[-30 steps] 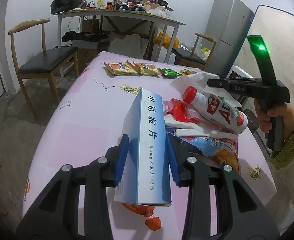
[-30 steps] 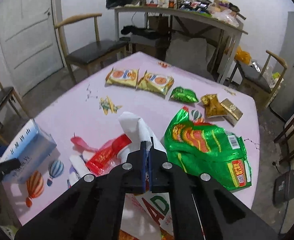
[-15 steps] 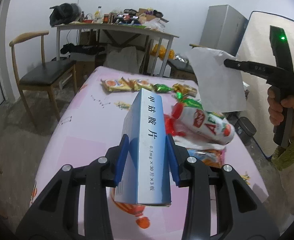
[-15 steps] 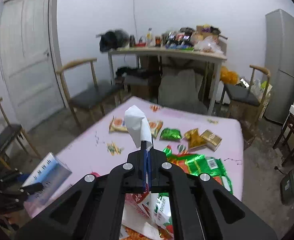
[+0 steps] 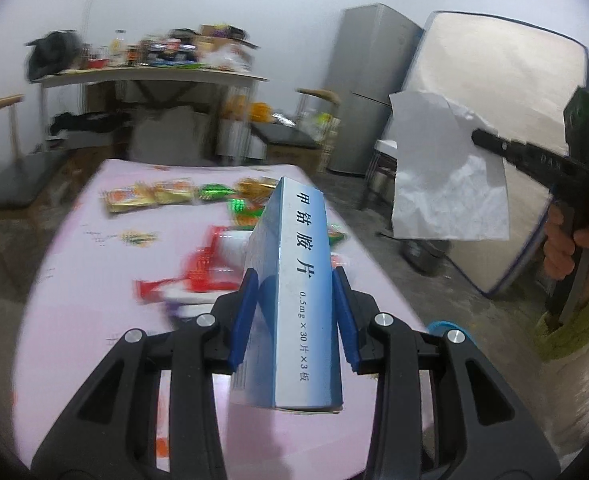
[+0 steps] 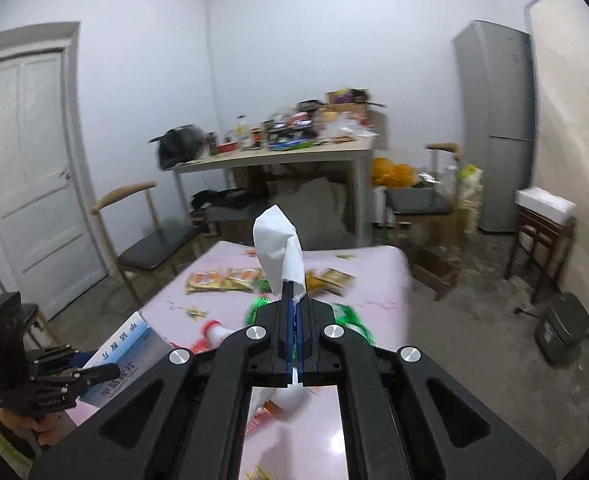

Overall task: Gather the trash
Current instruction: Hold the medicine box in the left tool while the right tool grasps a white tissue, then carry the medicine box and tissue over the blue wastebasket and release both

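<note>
The left gripper [image 5: 294, 312] sits at the bottom centre of the left wrist view, its blue-padded fingers [image 5: 243, 320] partly open and pressed against both sides of a blue and white box [image 5: 294, 292] that stands upright between them, printed face toward the camera. Below it lies the pink counter [image 5: 82, 280], strewn with blurred snack packets [image 5: 150, 196] in the middle of the frame. At the right edge a hand [image 5: 574, 248] with a green sleeve grips the right gripper [image 5: 479, 136], which pinches a white tissue [image 5: 446, 176] hanging in the air above the floor. In the right wrist view the right gripper [image 6: 294, 304] has its fingers fully closed on that tissue [image 6: 280, 248], which stands up at the centre of the frame. The box [image 6: 124, 356] shows at lower left, clamped in the left gripper [image 6: 90, 364]. A dark bin [image 6: 562, 328] stands on the floor at the right.
</note>
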`<move>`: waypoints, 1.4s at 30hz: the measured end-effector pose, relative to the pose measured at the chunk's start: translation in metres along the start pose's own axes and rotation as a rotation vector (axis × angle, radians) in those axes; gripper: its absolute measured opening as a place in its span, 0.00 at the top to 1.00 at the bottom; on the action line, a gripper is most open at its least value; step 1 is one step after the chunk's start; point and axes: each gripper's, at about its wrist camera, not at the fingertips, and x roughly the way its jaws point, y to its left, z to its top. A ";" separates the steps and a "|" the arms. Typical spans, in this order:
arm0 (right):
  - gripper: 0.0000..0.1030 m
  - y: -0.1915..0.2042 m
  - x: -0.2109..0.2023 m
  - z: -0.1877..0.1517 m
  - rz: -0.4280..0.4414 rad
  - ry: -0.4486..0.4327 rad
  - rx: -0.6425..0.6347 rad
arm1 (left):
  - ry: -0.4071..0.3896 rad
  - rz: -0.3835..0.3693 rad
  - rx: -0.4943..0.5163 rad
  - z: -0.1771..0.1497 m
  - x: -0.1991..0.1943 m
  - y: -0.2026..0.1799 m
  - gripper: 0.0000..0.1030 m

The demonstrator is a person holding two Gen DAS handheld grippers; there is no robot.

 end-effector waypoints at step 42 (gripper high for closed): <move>0.96 -0.431 -0.072 -0.412 -0.579 0.204 1.009 | 0.849 -0.419 0.199 -0.185 0.460 -0.461 0.61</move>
